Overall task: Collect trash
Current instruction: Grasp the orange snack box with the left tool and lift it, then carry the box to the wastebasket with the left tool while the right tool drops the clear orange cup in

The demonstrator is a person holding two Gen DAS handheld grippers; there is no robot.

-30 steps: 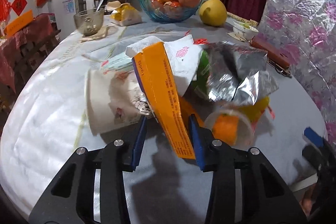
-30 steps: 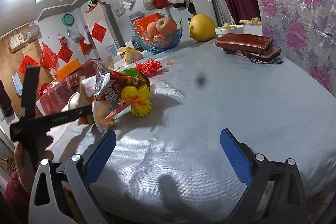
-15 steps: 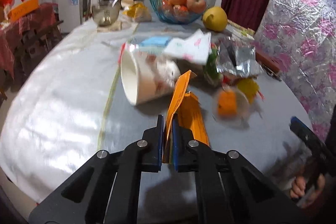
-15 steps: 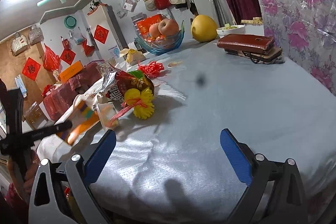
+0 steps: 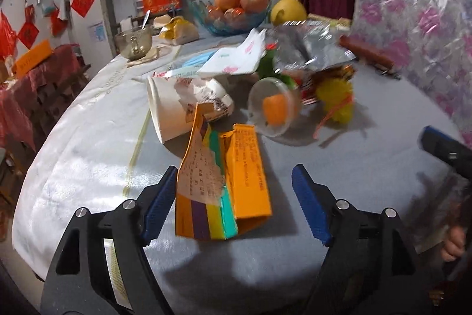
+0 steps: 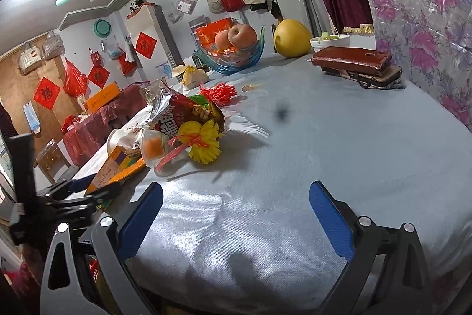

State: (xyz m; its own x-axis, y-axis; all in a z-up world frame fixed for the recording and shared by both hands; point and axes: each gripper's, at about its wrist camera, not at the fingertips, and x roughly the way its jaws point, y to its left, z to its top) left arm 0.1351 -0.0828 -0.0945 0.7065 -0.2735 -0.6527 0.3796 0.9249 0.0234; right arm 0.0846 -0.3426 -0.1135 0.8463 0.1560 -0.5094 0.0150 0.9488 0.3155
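cloth [image 5: 88,161] runs pale and bare along the table's left side, out to the rounded edge. just right of that strip the paper cup [image 5: 174,111] lies on its side, mouth toward the left, crumpled paper in it. next right, the orange box [image 5: 236,182] lies flattened on the cloth, its torn flap up against the cup. the left gripper [image 5: 233,197] straddles the box's near end, its jaws opening; the left pad is close beside the flap, whether touching i cannot tell, and the right pad stands clear of the box with bare cloth between. right of the box a clear cup [image 5: 274,111] with an orange lump inside lies tipped, then a yellow pompom [image 5: 336,99] with red string, and behind them a foil bag [image 5: 312,49] and white napkins [image 5: 239,58]. all this trash sits in one cluster in the middle of the table.

right of the pile the cloth is open grey to the far edge. the right gripper [image 6: 236,214] hangs over that bare stretch with its fingers spread wide and nothing between them; from its view the pompom [image 6: 203,143] and foil bag [image 6: 183,114] lie ahead to the left, well apart from its pads. a fruit bowl [image 6: 236,61], a pomelo [image 6: 290,39] and a brown wallet [image 6: 351,59] line the back edge by the flowered wall.
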